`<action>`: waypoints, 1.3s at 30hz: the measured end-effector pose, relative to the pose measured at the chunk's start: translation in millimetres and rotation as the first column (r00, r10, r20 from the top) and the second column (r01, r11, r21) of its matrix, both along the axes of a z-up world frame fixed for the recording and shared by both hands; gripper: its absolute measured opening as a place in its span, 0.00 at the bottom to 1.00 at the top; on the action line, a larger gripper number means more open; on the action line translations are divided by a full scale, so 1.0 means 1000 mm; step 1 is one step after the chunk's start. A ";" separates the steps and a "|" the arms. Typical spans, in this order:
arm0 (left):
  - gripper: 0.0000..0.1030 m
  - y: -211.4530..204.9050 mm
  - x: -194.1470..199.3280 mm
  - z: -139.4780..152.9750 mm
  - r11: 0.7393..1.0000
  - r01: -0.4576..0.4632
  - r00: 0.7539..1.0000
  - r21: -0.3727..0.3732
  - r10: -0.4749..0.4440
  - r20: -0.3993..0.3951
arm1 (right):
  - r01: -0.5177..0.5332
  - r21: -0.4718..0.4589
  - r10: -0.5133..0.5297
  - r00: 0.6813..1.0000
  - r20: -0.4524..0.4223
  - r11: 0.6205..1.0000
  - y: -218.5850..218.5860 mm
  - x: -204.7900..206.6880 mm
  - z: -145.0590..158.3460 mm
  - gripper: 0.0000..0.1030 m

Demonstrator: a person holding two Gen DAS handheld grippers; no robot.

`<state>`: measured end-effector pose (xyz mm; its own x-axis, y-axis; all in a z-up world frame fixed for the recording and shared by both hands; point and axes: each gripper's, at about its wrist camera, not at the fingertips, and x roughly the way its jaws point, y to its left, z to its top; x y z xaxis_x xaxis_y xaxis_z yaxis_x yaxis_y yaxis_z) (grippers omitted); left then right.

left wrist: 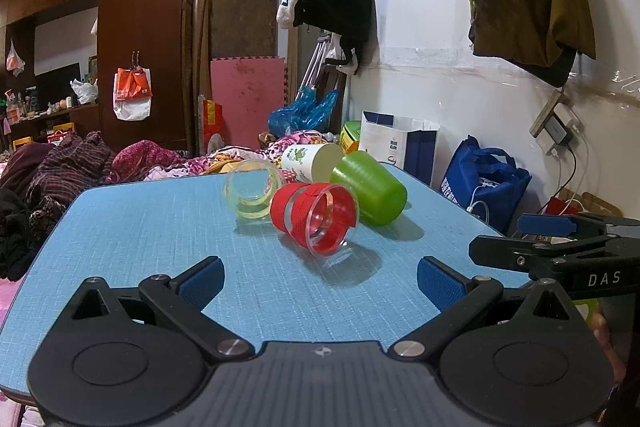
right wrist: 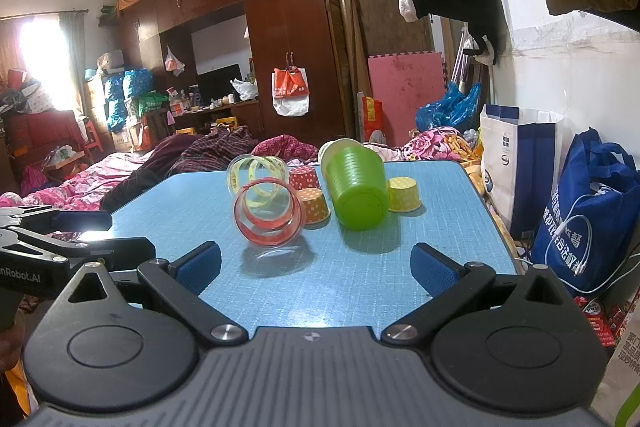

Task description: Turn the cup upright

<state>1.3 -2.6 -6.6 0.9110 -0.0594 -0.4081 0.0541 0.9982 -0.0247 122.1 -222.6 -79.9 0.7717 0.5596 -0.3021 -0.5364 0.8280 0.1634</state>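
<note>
A clear cup with red bands (left wrist: 314, 223) lies on its side on the blue table (left wrist: 140, 227), its mouth toward me; it also shows in the right wrist view (right wrist: 268, 213). Behind it lie a clear cup with yellow bands (left wrist: 252, 193) (right wrist: 256, 173), a green plastic cup (left wrist: 370, 187) (right wrist: 356, 191) and a white paper cup (left wrist: 310, 159). My left gripper (left wrist: 318, 281) is open and empty, just short of the red-banded cup. My right gripper (right wrist: 316, 269) is open and empty, in front of the cups.
Small dotted paper cups stand near the green cup: red (right wrist: 304, 177), orange (right wrist: 314, 205), yellow (right wrist: 404, 193). A white bag (right wrist: 516, 155) and a blue bag (right wrist: 588, 211) stand right of the table by the wall. Bedding (right wrist: 120, 167) lies beyond the far edge.
</note>
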 end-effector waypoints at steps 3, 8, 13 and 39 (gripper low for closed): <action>1.00 0.000 0.000 0.000 1.000 0.000 1.000 0.001 0.000 0.001 | -0.001 0.000 0.001 1.000 -0.002 1.000 0.000 0.000 -0.002 0.99; 1.00 0.000 0.000 0.000 1.000 0.000 1.000 0.001 0.000 -0.001 | -0.001 0.000 0.001 1.000 -0.002 1.000 0.000 0.000 -0.002 0.99; 1.00 0.000 0.000 0.000 1.000 0.000 1.000 0.001 0.000 0.001 | -0.001 0.000 0.001 1.000 -0.003 1.000 0.000 0.000 -0.001 0.99; 1.00 0.068 0.022 0.004 0.991 -0.120 0.991 -0.052 0.123 0.060 | -0.118 -0.074 0.113 0.992 -0.059 0.990 0.043 0.046 0.032 0.99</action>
<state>22.8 65.5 -2.3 0.9364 0.0352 -0.3491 -0.0647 0.9952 -0.0733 167.8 -179.8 -48.0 0.6844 0.6176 -0.3875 -0.6213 0.7722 0.1335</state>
